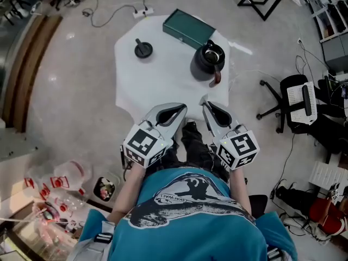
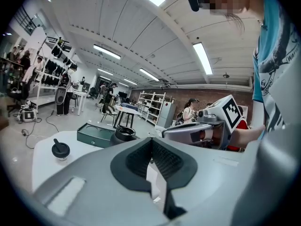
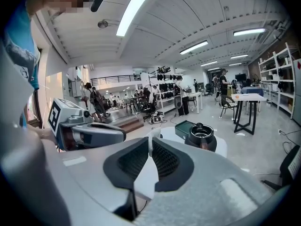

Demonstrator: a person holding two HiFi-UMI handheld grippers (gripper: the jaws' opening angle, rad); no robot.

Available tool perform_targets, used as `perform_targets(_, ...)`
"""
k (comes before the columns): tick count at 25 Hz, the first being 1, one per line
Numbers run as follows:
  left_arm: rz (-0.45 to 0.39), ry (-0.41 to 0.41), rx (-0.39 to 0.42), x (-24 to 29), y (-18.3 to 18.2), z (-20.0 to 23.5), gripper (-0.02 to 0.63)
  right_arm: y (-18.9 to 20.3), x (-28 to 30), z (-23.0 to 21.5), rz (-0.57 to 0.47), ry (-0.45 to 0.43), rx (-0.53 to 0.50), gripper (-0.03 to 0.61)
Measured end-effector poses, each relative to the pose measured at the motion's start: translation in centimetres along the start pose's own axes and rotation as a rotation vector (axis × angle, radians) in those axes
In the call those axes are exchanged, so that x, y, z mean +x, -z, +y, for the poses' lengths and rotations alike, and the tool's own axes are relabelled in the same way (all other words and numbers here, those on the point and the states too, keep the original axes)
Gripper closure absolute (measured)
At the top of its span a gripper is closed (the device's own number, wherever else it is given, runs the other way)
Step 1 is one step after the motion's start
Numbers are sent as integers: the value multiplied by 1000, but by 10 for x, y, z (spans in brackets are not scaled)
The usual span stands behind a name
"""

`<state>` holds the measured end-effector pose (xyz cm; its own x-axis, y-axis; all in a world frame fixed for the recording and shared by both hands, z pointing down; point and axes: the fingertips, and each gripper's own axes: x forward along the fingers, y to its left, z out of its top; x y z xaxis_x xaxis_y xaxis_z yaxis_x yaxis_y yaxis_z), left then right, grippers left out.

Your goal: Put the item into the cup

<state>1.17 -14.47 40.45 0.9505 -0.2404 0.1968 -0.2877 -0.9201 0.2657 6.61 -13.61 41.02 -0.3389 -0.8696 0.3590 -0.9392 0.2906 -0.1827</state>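
A white table [image 1: 163,75] holds a black cup [image 1: 208,60] with a brown handle at its far right. A small black knobbed lid [image 1: 143,49] sits at the far left, apart from the cup. Both grippers hover over the table's near edge, well short of both objects. My left gripper [image 1: 182,109] is shut and holds nothing. My right gripper [image 1: 205,102] is also shut and holds nothing. The left gripper view shows the lid [image 2: 60,149] at left and the cup [image 2: 124,133] beyond my closed tips [image 2: 151,140]. The right gripper view has the cup [image 3: 201,134] right of the tips [image 3: 150,139].
A dark green box [image 1: 189,29] lies at the table's far edge behind the cup. A black office chair [image 1: 296,99] stands to the right. A power strip with cables [image 1: 142,12] lies on the floor beyond the table. Plastic bags [image 1: 60,186] sit at lower left.
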Motion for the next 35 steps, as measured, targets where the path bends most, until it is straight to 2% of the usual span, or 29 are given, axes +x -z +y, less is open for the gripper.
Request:
perform_targets(13, -21, -139, -30, 54, -21, 33, 609, -38, 36, -70, -1, -112, -29, 551)
perform_targets(21, -23, -214, -48, 72, -27, 46, 607, -45, 55, -117, 44, -133, -84, 551)
perform_targets(29, -32, -289, -62, 82, -31, 60, 607, -37, 89, -157, 159, -173, -247, 551)
perform_targets(35, -44, -336, -69, 84, -34, 66, 607, -13, 108, -168, 331, -223, -511, 551)
